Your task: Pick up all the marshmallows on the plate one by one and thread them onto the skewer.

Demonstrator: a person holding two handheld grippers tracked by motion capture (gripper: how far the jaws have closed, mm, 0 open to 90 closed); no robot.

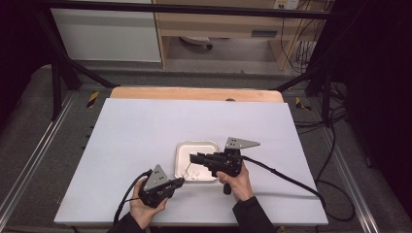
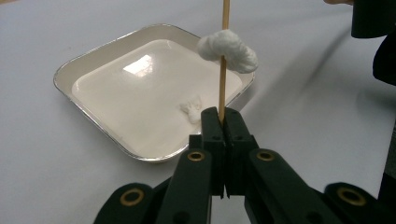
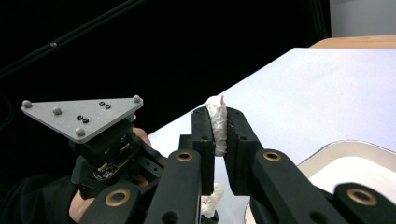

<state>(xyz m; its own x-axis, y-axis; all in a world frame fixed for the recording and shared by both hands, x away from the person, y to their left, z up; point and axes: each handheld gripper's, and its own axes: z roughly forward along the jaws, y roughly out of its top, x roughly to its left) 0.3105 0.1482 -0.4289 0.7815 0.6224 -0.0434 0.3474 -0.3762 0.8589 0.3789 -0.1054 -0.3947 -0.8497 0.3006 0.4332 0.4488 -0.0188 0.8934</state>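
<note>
Running past the frame top, the skewer (image 2: 223, 70) hides its tip.

Wooden stick (image 2: 225, 56) cut off by the top edge of the left gripper view; white wad (image 3: 217, 125) largely hidden between the right gripper's (image 3: 217, 135) jaws.

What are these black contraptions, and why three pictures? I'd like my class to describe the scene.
A person holds hand-held tongs in each hand at a white table. One picture looks down from above; the other two come from cameras riding on each set of tongs. The left tongs are shut on a thin wooden stick with a cotton wad on it. The right tongs pinch another piece of cotton. A shallow white tray sits between them, holding a small cotton scrap.
</note>
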